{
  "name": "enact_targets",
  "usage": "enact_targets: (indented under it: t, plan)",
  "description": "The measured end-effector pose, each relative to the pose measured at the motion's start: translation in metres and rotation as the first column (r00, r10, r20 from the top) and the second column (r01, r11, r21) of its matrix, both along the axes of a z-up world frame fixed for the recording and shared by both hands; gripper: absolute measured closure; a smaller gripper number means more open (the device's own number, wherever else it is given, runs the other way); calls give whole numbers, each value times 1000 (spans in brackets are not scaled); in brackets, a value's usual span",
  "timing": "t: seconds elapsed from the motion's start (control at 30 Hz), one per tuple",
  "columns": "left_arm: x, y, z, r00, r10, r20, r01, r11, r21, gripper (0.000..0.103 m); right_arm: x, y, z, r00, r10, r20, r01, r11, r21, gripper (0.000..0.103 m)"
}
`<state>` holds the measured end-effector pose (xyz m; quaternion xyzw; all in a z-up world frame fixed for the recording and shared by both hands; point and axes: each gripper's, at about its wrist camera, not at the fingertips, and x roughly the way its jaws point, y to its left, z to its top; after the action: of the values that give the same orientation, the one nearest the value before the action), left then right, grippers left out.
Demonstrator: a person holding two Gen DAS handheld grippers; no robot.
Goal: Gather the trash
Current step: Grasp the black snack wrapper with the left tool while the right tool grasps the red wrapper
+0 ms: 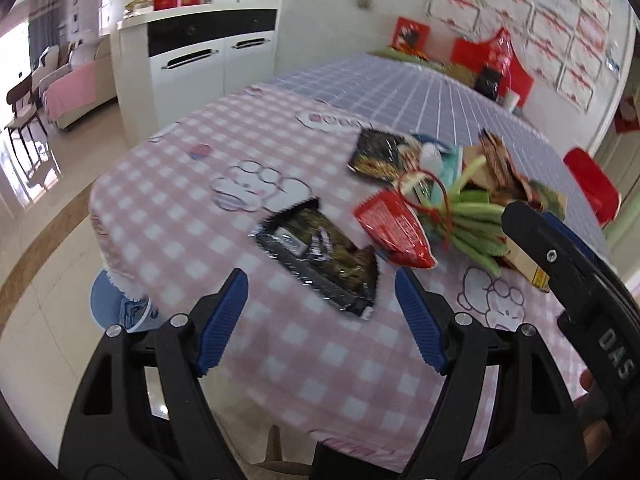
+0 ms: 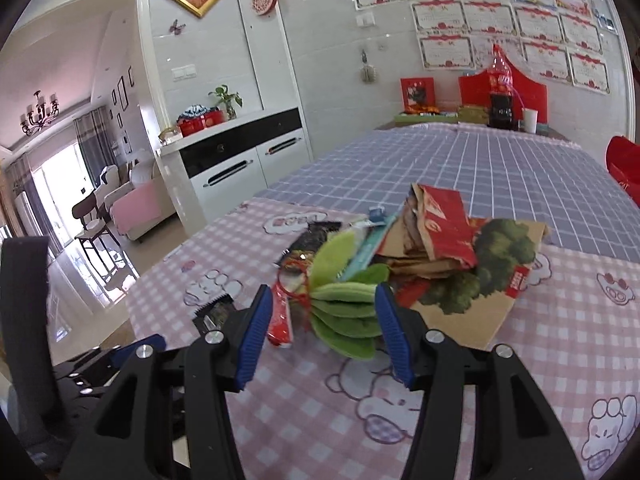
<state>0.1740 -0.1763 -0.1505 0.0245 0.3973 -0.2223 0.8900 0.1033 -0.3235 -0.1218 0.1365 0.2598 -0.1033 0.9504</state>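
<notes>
On the pink checked table (image 1: 168, 184), the trash lies in a loose heap near its middle. Leftmost, the black foil snack wrapper (image 1: 320, 256) lies flat just ahead of the left gripper (image 1: 320, 320), whose fingers stand wide apart, holding nothing. It looks light, thin and slippery; pinching a raised crinkled edge should work best. Next, the red wrapper (image 1: 394, 232) should handle likewise. The right gripper (image 2: 322, 332), also wide open and empty, straddles the green bundle (image 2: 344, 312), seemingly soft and light. Rightmost, torn cardboard (image 2: 472, 280) looks stiff; take its edge.
</notes>
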Motion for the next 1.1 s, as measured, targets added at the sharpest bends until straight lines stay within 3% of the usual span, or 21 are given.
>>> enact_targets:
  t: [0.23,0.33,0.37,0.7,0.97,1.1]
  plan:
    - [18,-19,-11,1000,28,1,-28,996,81,32,4,-3,-8,999,25,-24,-24,999,33,50]
    - [23,-16,-11,1000,26,4,-26,997,79,55,5,2,-12,998,43,-33,-42,998,53,50]
    - [23,-14,-10,1000,23,8,-24,997,75,71,7,4,-14,998,51,-40,-49,997,59,50]
    - [23,27,1,1000,25,-1,-25,999,-45,78,32,27,-26,977,200,-74,-184,966,182,55]
    - [27,45,3,1000,26,-13,-27,995,-98,78,62,31,-32,973,160,-163,-132,976,171,56]
    - [30,49,3,1000,19,-16,-21,993,-116,78,77,34,-35,964,168,-206,-136,977,161,71]
